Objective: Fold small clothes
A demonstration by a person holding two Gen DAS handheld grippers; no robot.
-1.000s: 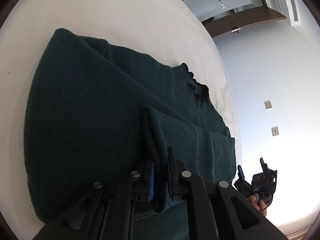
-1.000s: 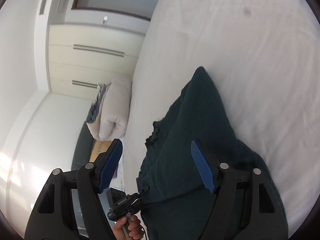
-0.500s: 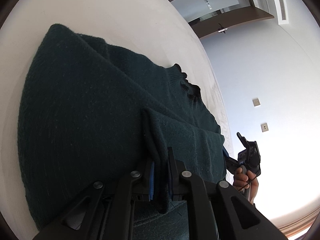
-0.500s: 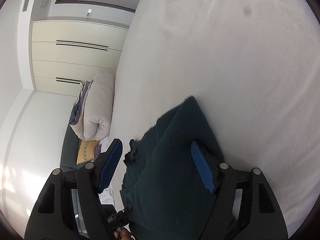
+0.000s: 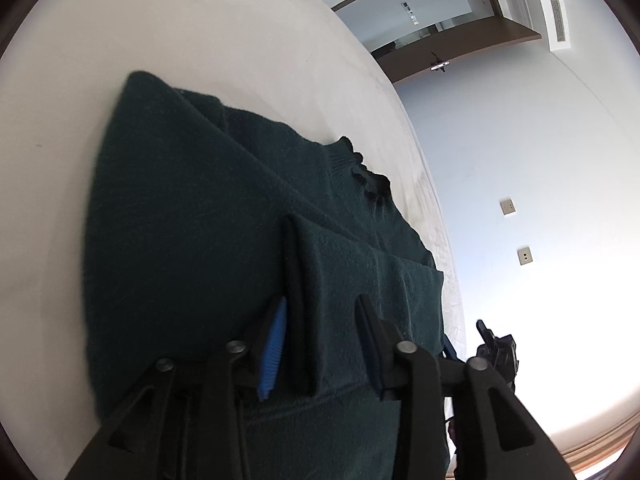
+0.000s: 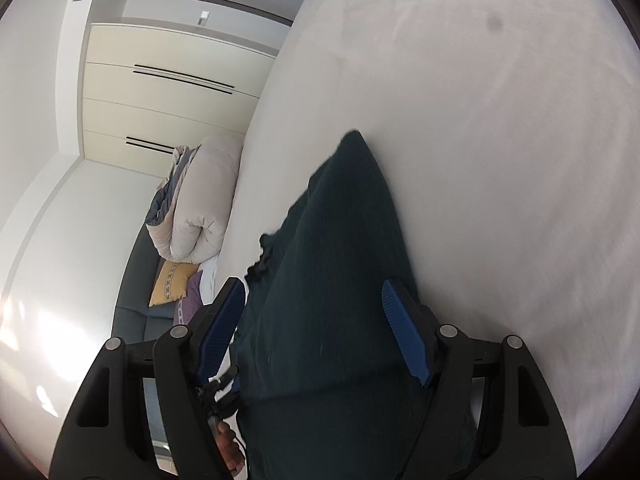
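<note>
A dark green knit sweater (image 5: pixel 192 232) lies partly folded on a white bed (image 5: pixel 200 40); its collar (image 5: pixel 368 178) points toward the bed's edge. My left gripper (image 5: pixel 320 320) is open, its fingers on either side of a folded sleeve edge (image 5: pixel 300 280) lying on the sweater. My right gripper (image 6: pixel 312 320) is open just above the sweater (image 6: pixel 332 300), holding nothing. The right gripper also shows at the lower right of the left wrist view (image 5: pixel 496 348).
The white bed (image 6: pixel 480 140) spreads wide to the right of the sweater. A rolled duvet (image 6: pixel 200 200) and a yellow cushion (image 6: pixel 172 284) lie on a dark sofa beyond the bed. Cream wardrobe doors (image 6: pixel 160 92) stand behind.
My left gripper has opened and let go of the folded sleeve edge, which now rests on the sweater. My right gripper stayed open and shifted a little over the sweater.
</note>
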